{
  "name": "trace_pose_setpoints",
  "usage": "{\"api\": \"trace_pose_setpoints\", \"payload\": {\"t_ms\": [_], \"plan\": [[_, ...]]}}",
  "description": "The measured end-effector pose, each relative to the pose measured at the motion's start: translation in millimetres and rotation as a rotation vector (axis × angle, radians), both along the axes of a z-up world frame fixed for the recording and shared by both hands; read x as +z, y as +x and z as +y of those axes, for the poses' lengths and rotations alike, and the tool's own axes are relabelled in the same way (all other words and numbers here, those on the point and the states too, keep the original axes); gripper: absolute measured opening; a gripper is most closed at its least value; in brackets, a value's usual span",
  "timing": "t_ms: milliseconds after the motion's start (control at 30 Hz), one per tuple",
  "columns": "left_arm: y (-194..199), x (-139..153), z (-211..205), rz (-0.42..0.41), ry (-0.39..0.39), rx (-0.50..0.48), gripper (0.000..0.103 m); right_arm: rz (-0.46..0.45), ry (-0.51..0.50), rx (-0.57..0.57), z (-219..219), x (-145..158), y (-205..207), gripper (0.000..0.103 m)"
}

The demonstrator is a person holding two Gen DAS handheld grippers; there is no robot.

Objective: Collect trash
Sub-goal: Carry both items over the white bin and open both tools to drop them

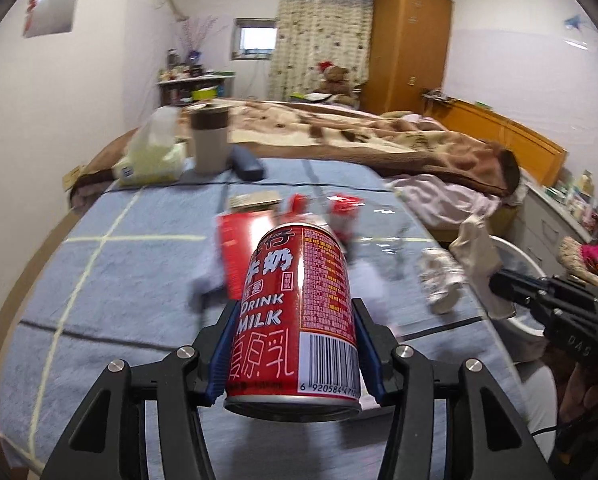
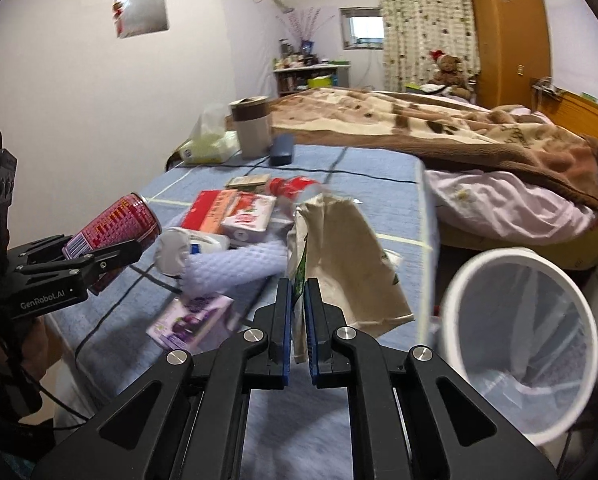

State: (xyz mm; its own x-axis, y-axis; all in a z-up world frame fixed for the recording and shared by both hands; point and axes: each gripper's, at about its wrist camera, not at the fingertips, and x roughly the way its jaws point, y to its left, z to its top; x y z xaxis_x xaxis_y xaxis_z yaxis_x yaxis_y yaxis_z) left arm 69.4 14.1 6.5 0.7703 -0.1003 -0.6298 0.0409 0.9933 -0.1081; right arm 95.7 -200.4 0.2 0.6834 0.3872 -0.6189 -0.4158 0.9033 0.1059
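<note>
The left gripper (image 1: 295, 344) points down at a slant and squeezes a red metal milk can (image 1: 299, 312) between its two blue pads, holding it up off the blue checked cloth on the table (image 1: 99, 280). The can leans away from the claw, with its shiny bottom rim near the gripper. From the other side, the same can (image 2: 119, 224) sticks out of the black claw on the left of the scene, and a bit of the person's hand shows under it. The right gripper (image 2: 297, 320) also points down at a slant, and its jaws are pinched tight on the edge of a crumpled beige paper bag (image 2: 339, 260), which hangs lifted above the table. Just to the right of that bag, beside the table's edge, stands a round white trash bin with a clear plastic liner (image 2: 519, 344), with its mouth open. More trash lies in a heap on the cloth in the middle: a red and white carton (image 2: 235, 212), a squashed plastic bottle with a red label (image 2: 295, 188), a purple snack packet (image 2: 191, 320) near the front edge, and a pale purple cloth (image 2: 235, 268). At the far end of the table stand a tall cup with a brown band (image 2: 253, 128) and a soft pack of tissues (image 2: 211, 140).
</note>
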Motion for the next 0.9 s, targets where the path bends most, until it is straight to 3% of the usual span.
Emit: {"api": "trace_pose_setpoints", "payload": {"t_ms": [433,900], "plan": [[45,5,-133,0.004,-0.008,-0.308,0.053,0.056,0.061,-0.26,-88,-23,13,0.007],[92,-28,-234,0.093,-0.017,-0.506,0.053,0.146,0.104,-0.358,-137,-49,18,0.007]]}}
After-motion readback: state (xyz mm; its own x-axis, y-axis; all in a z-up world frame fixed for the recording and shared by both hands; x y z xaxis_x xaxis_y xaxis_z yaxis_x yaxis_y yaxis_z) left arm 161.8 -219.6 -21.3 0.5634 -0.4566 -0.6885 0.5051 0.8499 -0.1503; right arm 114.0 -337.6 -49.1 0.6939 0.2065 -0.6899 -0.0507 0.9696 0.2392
